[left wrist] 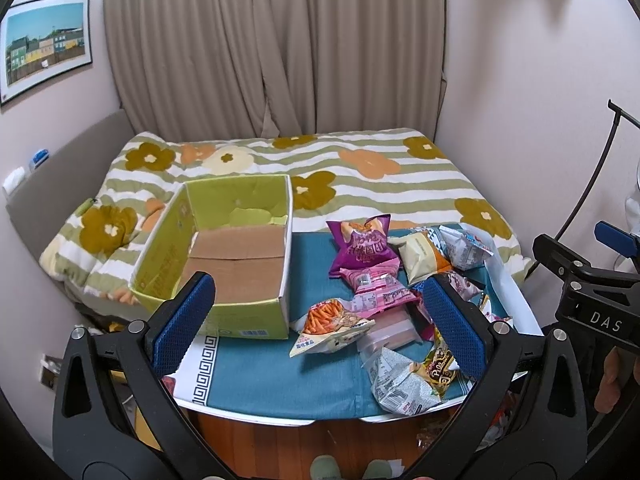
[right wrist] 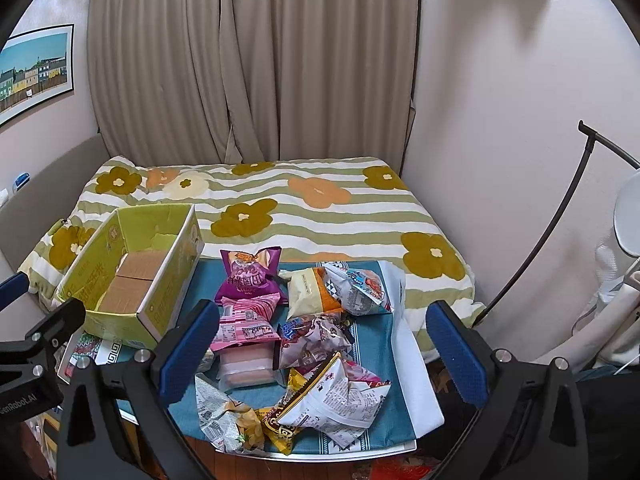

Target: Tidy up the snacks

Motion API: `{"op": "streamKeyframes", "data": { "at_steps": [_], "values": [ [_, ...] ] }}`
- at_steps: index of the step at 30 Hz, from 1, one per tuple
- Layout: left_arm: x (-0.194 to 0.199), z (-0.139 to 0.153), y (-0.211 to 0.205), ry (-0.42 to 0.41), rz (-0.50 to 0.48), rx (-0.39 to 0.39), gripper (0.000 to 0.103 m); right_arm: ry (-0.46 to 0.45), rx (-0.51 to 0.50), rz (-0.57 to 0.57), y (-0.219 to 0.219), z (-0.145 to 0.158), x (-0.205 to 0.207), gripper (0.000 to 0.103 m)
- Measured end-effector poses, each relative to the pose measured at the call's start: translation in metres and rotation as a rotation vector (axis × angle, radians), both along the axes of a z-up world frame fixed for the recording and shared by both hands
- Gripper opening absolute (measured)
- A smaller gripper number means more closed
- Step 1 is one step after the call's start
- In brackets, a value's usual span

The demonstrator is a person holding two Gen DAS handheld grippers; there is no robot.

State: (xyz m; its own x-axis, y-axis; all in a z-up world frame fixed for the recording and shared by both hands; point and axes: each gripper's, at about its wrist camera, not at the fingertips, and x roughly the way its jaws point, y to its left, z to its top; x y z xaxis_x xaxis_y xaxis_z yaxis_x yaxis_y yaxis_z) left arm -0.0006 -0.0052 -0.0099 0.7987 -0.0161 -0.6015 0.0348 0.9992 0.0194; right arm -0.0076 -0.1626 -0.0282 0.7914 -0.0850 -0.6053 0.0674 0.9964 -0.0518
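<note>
White capitals "DAS" stand on the black body of the right gripper, at 3 o'clock in the left wrist view. "GenRobot.AI" — its first letter cut off by the edge — runs along the left gripper, at 9 o'clock in the right wrist view. The purple snack bag carries large Chinese characters, upside down and unclear. The green cardboard box bears a barcode and yellow Chinese print — too small to read.
</note>
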Motion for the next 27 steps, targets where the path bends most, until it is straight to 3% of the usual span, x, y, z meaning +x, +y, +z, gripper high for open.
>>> {"op": "streamKeyframes", "data": {
  "at_steps": [27],
  "values": [
    [0.001, -0.009, -0.0034, 0.003, -0.006, -0.006, 0.103, 0.006, 0.0, 0.003, 0.0038, -0.0022, -0.0003, 0.103]
  ]
}}
